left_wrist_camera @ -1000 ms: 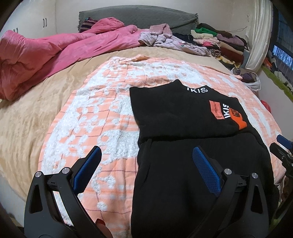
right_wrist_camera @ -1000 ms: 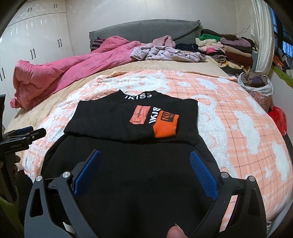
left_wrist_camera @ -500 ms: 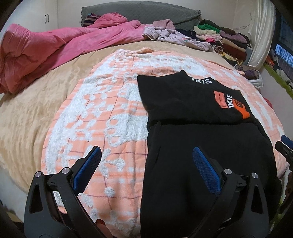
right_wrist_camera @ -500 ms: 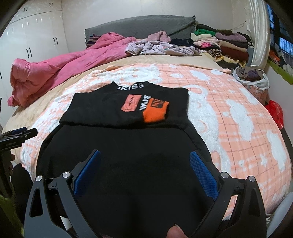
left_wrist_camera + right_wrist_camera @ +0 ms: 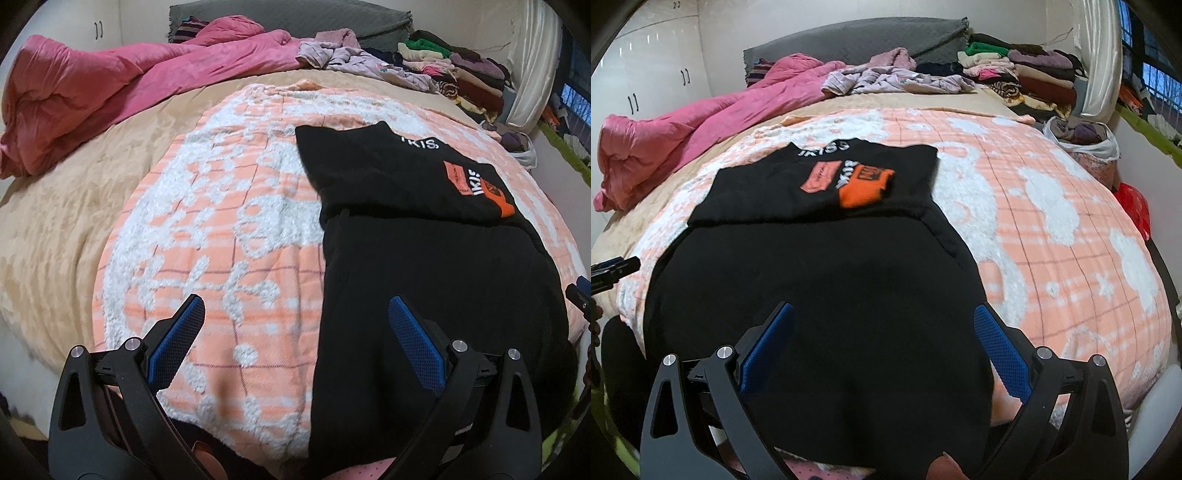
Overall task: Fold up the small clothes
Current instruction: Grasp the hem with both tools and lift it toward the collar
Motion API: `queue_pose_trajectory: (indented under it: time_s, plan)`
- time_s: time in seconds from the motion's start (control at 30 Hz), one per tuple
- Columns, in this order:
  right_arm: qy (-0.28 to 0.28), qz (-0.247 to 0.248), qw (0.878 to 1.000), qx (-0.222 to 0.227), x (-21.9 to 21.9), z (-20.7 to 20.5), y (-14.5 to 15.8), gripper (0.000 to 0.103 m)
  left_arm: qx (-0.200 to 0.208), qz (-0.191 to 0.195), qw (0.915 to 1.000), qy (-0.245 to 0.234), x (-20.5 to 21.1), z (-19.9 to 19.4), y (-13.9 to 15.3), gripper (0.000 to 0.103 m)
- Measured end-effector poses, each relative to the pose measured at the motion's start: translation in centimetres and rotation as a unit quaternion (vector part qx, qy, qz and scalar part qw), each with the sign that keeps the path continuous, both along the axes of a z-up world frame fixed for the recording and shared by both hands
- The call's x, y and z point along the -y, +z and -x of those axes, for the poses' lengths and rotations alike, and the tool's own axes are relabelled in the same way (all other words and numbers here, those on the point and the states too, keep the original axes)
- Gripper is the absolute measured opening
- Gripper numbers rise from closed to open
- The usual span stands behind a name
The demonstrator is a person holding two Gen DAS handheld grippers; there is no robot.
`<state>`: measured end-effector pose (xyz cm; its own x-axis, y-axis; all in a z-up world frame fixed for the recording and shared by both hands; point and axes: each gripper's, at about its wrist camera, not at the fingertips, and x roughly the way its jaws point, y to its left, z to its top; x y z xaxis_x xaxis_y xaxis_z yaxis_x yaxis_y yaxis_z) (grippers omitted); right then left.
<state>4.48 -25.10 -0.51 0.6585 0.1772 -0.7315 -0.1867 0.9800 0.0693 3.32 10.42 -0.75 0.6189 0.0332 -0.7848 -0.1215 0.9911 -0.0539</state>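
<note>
Bedroom scene: peach-and-white fleece blanket [image 5: 236,236] covers the bed, nubbly pile with a thin grid pattern, over a tan plush cover [image 5: 74,206]. Upper left of both frames holds a crumpled glossy pink quilt [image 5: 92,85]; upper right, a pile of stacked clothes [image 5: 1027,70].

I read the left gripper [image 5: 295,332] as spread wide and empty, hovering over the blanket just left of the black garment [image 5: 424,280]. Its right pad overlaps the cloth's left edge in the picture; contact cannot be told.

Black garment fills lower centre of the right wrist view: thick, matte, soft knit, upper part already doubled over, showing the orange patch [image 5: 866,184] and white lettering. Near hem hangs towards me off the bed edge.

Right gripper [image 5: 882,339] also gapes wide, empty, above the lower panel.

Judgement: next fold wants both near corners pinched evenly, lifted together and laid on the folded edge. Heavy knit should drape slowly; uneven grips would skew it.
</note>
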Motion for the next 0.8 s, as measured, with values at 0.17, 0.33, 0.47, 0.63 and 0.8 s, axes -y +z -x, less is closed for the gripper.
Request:
queue_pose_trajectory:
  time_s: [0.17, 0.33, 0.47, 0.63, 0.8]
  plan:
    - [-0.005, 0.006, 1.0, -0.009, 0.8, 0.6, -0.8, 0.097, -0.009, 0.003, 0.9999, -0.007, -0.3, 1.1, -0.7, 0.093]
    - [-0.009, 0.008, 1.0, -0.019, 1.6, 1.1, -1.6, 0.097, -0.021, 0.012, 0.9995, -0.019, -0.3, 2.2, -1.6, 0.093]
    - [-0.013, 0.009, 1.0, -0.025, 2.3, 1.7, -2.0, 0.097, -0.032, 0.018, 0.9986, -0.039, 0.6, 3.2, -2.5, 0.083]
    - [-0.016, 0.013, 0.999, -0.032, 3.0, 2.3, -2.5, 0.097, -0.045, 0.024, 0.9971, -0.056, 1.0, 4.1, -3.1, 0.065]
    - [-0.015, 0.015, 0.999, -0.039, 3.6, 3.0, -3.0, 0.097, -0.061, 0.046, 0.9943, -0.075, 1.3, 5.0, -3.9, 0.043]
